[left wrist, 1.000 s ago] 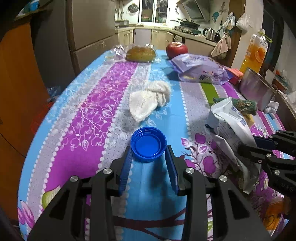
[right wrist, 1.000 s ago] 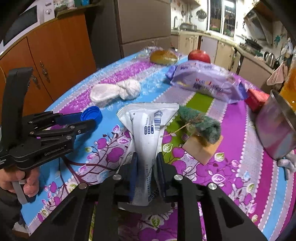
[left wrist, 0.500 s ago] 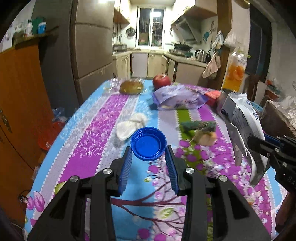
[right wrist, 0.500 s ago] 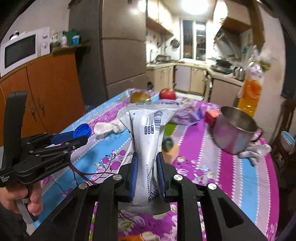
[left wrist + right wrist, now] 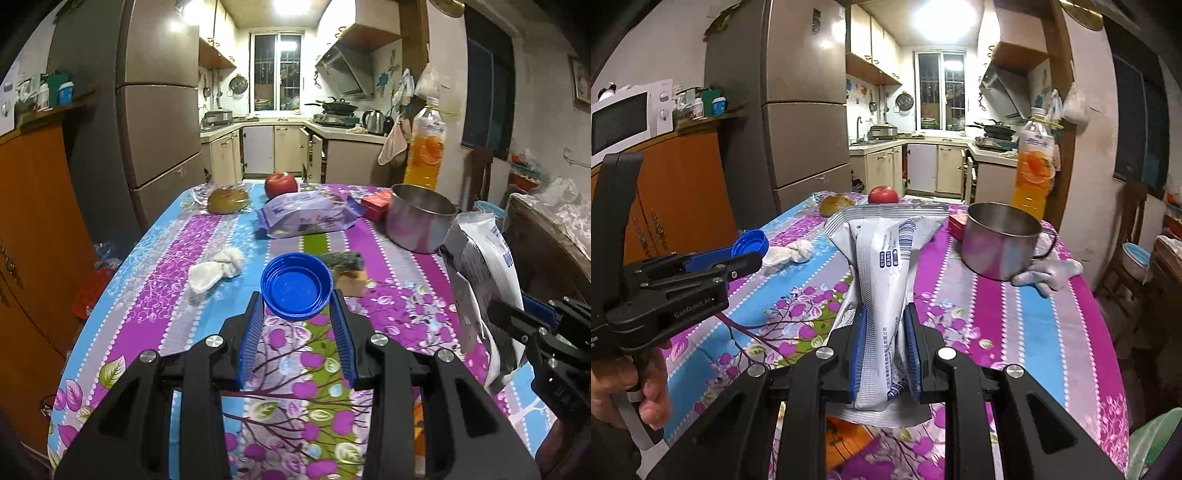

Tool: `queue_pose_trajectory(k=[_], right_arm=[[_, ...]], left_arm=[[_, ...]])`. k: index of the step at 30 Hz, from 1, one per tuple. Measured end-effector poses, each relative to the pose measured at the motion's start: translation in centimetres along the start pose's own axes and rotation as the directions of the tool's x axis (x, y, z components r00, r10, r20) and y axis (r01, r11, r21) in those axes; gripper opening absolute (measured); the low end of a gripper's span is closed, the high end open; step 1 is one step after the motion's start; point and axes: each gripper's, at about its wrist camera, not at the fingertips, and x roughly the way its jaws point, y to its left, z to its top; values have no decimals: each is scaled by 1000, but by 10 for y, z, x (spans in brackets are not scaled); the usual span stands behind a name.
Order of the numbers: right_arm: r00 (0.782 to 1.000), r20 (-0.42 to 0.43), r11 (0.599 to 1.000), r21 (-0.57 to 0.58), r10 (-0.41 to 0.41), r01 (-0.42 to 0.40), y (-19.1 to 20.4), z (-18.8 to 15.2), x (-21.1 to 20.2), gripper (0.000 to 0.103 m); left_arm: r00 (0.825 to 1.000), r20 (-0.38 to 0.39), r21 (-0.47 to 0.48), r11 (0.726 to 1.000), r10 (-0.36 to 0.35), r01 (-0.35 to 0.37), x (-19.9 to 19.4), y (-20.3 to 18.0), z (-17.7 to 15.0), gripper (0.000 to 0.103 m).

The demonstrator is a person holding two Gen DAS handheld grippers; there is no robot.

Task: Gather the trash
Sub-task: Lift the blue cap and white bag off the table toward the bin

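Observation:
A blue bottle cap (image 5: 296, 285) sits gripped at its sides by my left gripper (image 5: 297, 301), lifted clear of the flowered tablecloth (image 5: 207, 306). The same blue bottle cap (image 5: 750, 242) and left gripper (image 5: 737, 258) appear at the left of the right wrist view, with a hand on the handle. My right gripper (image 5: 884, 325) is shut on a crumpled white and silver wrapper (image 5: 886, 254) that stands up between its pads. That wrapper (image 5: 484, 273) also hangs at the right edge of the left wrist view.
On the table lie a white knotted cloth (image 5: 216, 271), a green scouring sponge (image 5: 345, 266), a purple snack bag (image 5: 308, 218), a steel pot (image 5: 419, 221), a red apple (image 5: 280, 184), a wrapped bun (image 5: 227, 199), a red box (image 5: 376, 201) and an orange drink bottle (image 5: 424, 147). A white glove (image 5: 1047, 271) lies by the pot.
Both grippers rose and drew back from the table, each keeping its load. The cap and the wrapper left the tablecloth, and more of the kitchen behind came into view.

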Motion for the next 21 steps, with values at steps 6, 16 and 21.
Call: queue_pose_trajectory(k=[6,16,21], right_arm=[[1000,12,1000,18,-16,16,-10,-6,-20,21],[999,33,998,53,-42,40,-27,-15,-48,21],[998,42,997,64,-56,53,-31,-18,-61,21]], left_arm=[[1000,13,17,1000,-17,17,-10,-17,1,35],[999,19,29,998,-47,47,-20,-36,-3,35],[997,18,42,996,-75,74,-27,-48,-8,35]])
